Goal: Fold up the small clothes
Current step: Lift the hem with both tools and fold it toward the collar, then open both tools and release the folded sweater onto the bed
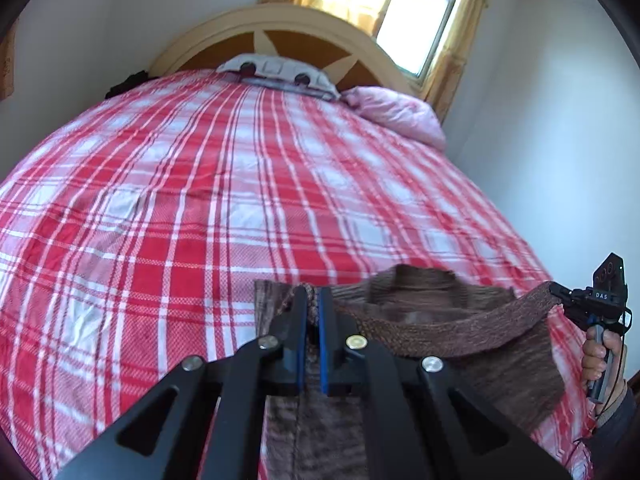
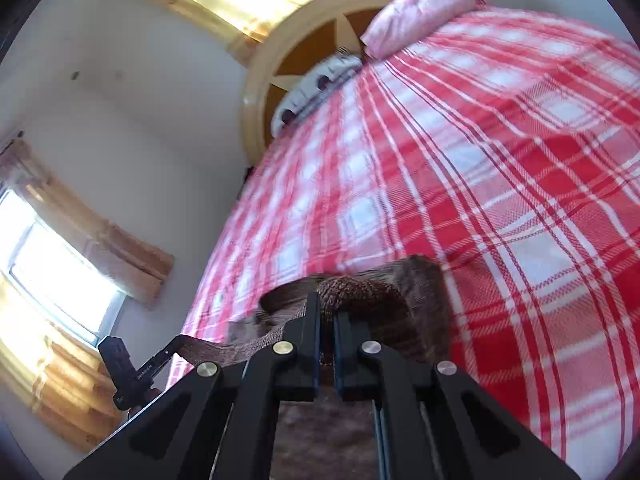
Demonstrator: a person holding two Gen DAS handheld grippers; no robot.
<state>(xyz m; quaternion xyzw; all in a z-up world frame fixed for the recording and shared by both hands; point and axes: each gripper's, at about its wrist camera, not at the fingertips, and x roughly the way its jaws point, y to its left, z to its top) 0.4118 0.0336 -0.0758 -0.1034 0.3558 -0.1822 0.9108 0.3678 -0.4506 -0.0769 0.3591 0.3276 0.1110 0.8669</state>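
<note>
Our left gripper and right gripper each pinch the brown knit garment taut above the near edge of the plaid bed. Only the left view shows our hand.

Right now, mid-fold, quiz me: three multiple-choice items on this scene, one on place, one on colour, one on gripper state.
1. Where is the pink pillow?
A. at the headboard end
B. on the floor
C. under the garment

2. What colour is the garment?
A. blue
B. brown
C. yellow

3. How is the left gripper?
A. open, empty
B. open above the cloth
C. shut on the garment

Answers: 1 A, it lies beside the headboard. 2 B, brown knit throughout. 3 C, cloth is pinched between closed fingers.
</note>
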